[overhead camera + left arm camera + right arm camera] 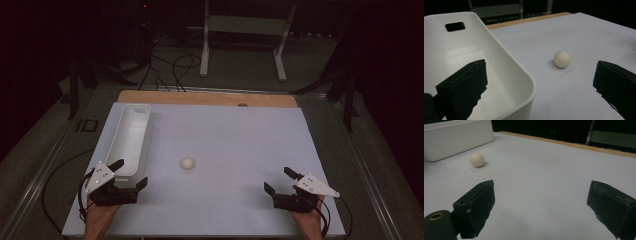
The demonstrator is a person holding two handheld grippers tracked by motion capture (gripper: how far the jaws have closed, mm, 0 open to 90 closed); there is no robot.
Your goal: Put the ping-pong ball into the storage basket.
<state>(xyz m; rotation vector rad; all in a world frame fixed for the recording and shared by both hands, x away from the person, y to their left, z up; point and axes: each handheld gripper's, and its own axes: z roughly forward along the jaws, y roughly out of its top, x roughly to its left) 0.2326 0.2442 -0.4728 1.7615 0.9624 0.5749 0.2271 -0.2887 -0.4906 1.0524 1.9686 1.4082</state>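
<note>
High view: ball (187,163) lies alone mid-table (240,140), right of the empty bin (131,137). Left gripper (129,173) and right gripper (279,180) both gape, grasping nothing.

White bin (131,136), cream-looking ball (187,163), black jaws.

Your forearms run off the bottom edge of the high view, so you see just the hands. In the left gripper view the white bin (506,67) is cut by the left and bottom edges, and one jaw covers part of its floor. The room beyond the worktop (240,135) is too dark to read
</note>
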